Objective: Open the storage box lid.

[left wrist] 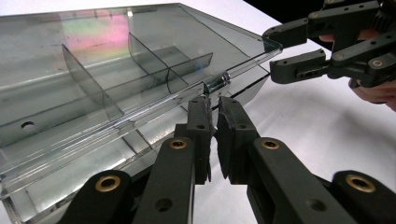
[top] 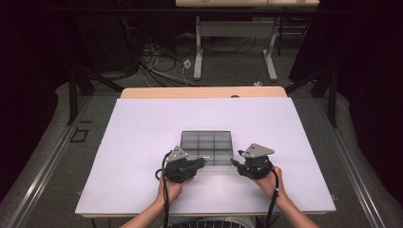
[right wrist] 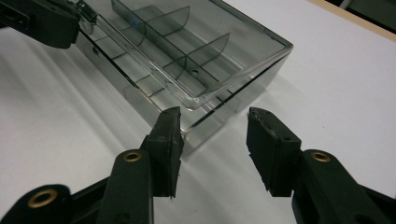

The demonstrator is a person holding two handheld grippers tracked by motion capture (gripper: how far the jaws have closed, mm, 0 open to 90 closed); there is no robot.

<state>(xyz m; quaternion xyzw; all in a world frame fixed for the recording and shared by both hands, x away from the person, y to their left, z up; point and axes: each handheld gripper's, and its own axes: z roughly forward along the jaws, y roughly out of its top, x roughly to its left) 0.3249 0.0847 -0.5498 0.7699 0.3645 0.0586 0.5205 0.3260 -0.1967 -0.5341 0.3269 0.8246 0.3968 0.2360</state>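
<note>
Clear divided box (top: 207, 147) sits mid-table on the white sheet (top: 142, 142), lid slightly raised. Left gripper (left wrist: 214, 122) is pinched together on the front lid latch (left wrist: 217, 84); right gripper (right wrist: 215, 133) is held spread at the box's near corner. Lid should be lifted slowly while the base is steadied.

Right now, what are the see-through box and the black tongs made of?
The smoky clear compartment box looks like hard glossy plastic: you see its dividers through the lid, and it reflects light. The left black tongs look like matte plastic with brass-coloured rivets, probably rubbery pads.
</note>
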